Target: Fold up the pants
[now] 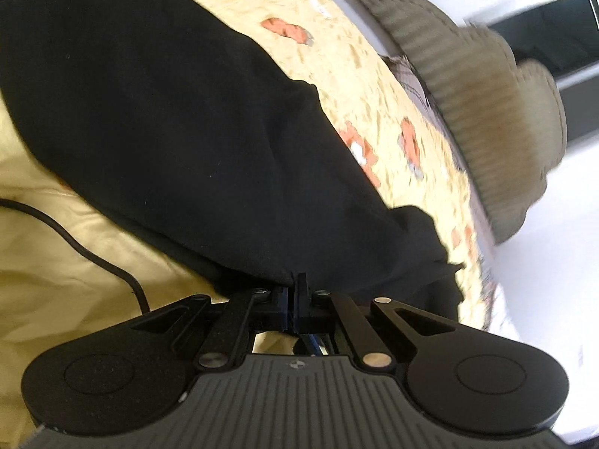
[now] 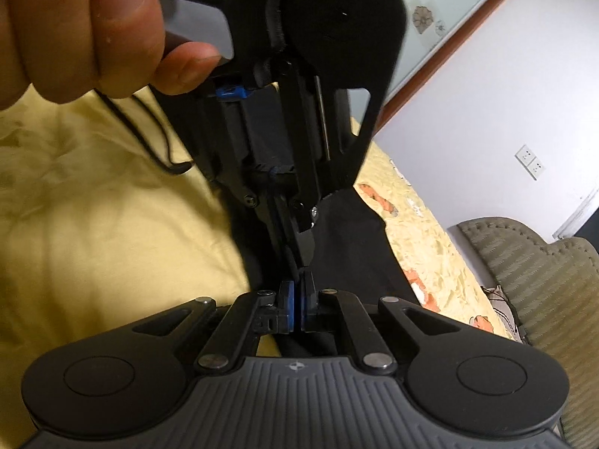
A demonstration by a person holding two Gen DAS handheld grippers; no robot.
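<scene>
Black pants [image 1: 179, 119] lie spread on a yellow bedspread [image 1: 56, 262] and stretch away from my left gripper [image 1: 295, 280], which is shut on their near edge. In the right wrist view the pants [image 2: 352, 247] run under both tools. My right gripper [image 2: 297, 292] is shut, blue pads together, on a thin fold of the black cloth. The left gripper [image 2: 305, 250] points down at the same spot, held by a hand [image 2: 86, 26], its tip almost touching my right fingertips.
A black cable [image 1: 93, 258] trails over the bedspread at the left. A ribbed olive headboard or sofa [image 1: 486, 112] stands past the bed's right edge, seen also in the right wrist view [image 2: 543, 280]. White wall with a socket [image 2: 529, 161] behind.
</scene>
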